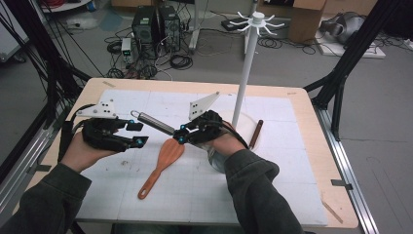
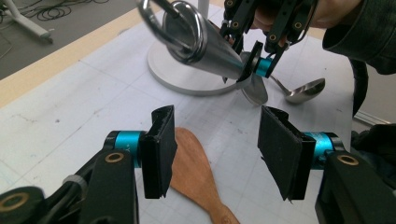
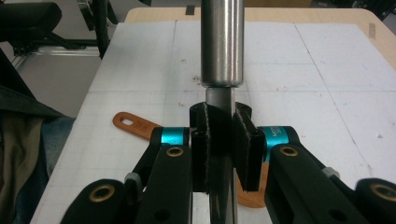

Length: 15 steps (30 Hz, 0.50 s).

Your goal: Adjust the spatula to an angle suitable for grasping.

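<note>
Left gripper (image 1: 140, 133): jaws part open, nothing between them.
Steel utensil (image 1: 155, 123): in the air above the mat, clamped by the neck, handle toward the left gripper.
Right gripper (image 1: 180, 135): closed on it.
Wooden spatula (image 1: 161, 165): flat on the mat below.

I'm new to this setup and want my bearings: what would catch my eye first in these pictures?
First the shiny steel utensil, held in the air over the middle of the table, the right gripper shut on its thin neck and its ringed handle end pointing toward the left gripper, whose jaws stand open with nothing between them. Under it a wooden spatula lies flat on the white mat, and behind the right hand a tall white hook stand rises.
</note>
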Tool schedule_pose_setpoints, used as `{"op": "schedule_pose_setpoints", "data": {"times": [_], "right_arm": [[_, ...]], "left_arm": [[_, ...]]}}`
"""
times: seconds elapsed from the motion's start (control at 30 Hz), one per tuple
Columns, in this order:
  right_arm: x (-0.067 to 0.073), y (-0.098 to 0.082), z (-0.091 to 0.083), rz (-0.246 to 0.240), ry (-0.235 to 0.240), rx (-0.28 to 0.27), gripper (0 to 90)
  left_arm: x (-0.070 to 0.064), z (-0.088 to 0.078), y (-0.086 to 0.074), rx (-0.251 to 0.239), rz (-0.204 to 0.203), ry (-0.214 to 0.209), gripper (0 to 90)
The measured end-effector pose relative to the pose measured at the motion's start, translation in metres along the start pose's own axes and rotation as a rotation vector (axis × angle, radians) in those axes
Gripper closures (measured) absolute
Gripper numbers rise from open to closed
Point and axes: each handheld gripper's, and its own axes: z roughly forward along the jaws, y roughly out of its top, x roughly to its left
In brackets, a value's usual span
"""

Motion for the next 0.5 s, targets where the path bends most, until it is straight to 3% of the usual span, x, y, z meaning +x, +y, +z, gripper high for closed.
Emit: {"op": "schedule_pose_setpoints", "data": {"times": [0.5], "right_arm": [[0.002,0.008,-0.028,0.05,-0.041,-0.1,86.4]], "left_arm": [[-0.004,0.011,0.004,0.019,0.006,-0.02,48.2]]}}
